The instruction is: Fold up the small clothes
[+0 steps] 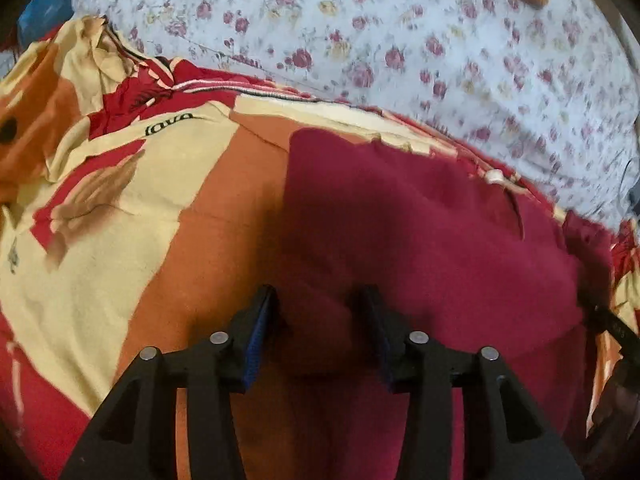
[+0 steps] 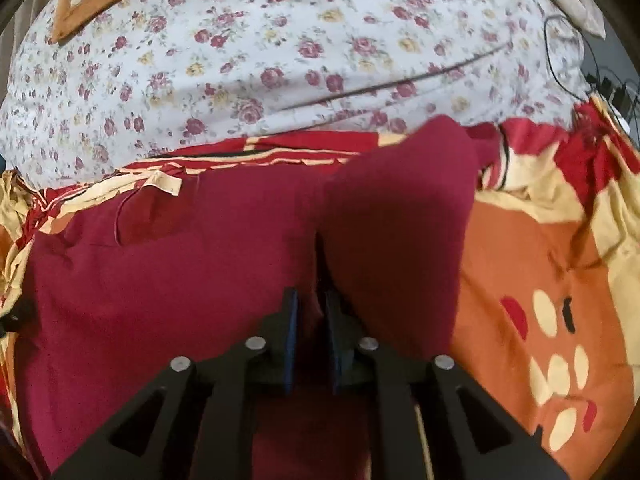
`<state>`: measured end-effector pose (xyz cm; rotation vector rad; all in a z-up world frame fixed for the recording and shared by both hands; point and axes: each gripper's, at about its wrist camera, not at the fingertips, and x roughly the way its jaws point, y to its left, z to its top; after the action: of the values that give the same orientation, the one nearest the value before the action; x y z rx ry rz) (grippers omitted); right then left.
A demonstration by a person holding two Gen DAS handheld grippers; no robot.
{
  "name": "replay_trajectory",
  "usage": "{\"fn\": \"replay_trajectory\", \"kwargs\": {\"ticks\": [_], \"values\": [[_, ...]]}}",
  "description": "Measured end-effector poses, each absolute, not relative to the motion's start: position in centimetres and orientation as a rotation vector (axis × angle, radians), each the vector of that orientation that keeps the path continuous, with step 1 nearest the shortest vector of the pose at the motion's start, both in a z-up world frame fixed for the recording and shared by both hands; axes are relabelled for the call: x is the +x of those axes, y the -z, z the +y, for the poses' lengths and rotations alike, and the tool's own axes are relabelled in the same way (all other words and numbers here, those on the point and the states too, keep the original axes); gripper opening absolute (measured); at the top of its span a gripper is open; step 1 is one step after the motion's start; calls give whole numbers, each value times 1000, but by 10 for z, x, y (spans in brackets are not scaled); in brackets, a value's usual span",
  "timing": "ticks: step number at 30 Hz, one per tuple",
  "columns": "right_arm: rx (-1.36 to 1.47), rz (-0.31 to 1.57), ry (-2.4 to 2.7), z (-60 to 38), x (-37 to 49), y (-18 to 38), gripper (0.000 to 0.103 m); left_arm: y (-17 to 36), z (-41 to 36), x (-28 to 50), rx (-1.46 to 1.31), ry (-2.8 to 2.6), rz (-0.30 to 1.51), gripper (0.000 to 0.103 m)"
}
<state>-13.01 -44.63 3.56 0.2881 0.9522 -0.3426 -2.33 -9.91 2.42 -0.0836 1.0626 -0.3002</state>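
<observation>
Maroon garment, red-orange-cream patterned blanket, white rose-print sheet

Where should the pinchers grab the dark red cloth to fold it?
Probably the dark red cloth at its near edge, coming from above: it lies flat on the patterned blanket, so only an edge pinches up. The right gripper already pinches a raised fold there.
</observation>
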Motion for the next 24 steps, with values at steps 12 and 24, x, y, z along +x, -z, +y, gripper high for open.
{"fn": "replay_trajectory", "kwargs": {"ticks": [12, 24], "values": [[271, 939, 215, -422, -94, -46, 35, -40, -115, -15, -50, 275, 1026, 38], [235, 957, 274, -417, -109, -44, 36, -28, -120, -20, 9, 254, 1044, 41]]}}
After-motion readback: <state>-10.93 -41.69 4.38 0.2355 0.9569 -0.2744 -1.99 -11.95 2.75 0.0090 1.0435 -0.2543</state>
